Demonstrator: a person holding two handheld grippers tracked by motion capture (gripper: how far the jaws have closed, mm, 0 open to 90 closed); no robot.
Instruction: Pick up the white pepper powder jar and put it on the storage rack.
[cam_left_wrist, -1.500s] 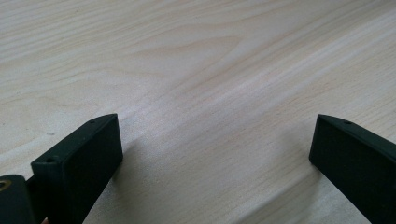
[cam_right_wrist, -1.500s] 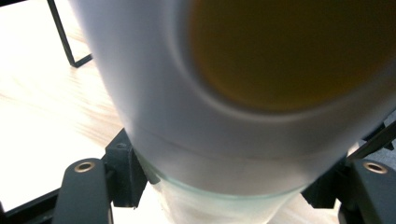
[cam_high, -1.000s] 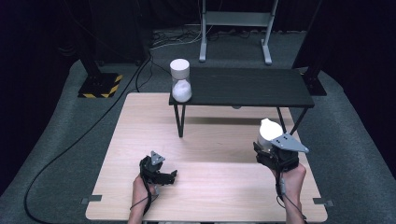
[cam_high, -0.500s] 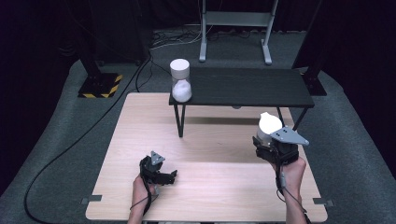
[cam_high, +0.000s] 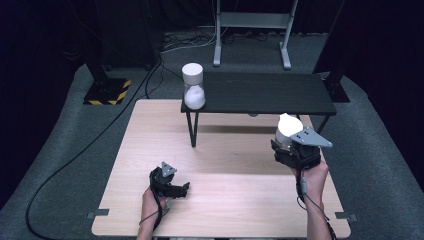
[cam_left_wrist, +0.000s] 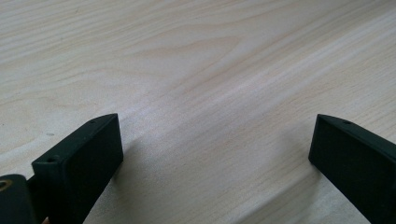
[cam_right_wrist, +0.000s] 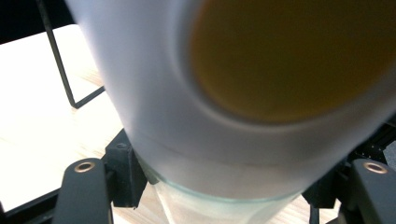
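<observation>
White-capped unlabelled jar (cam_high: 289, 131) sits clamped in right gripper (cam_high: 291, 148) (left gripper (cam_left_wrist: 212, 154) spread wide, holding nothing).

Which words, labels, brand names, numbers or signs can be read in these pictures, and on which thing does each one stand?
None: no readable text in any view.
White-capped jar on the black shelf: no label seen.
Same kind of jar in the right hand-held gripper: blurred, blank white cap.
Floor plate with yellow and black warning stripes: a marking, no words.
</observation>
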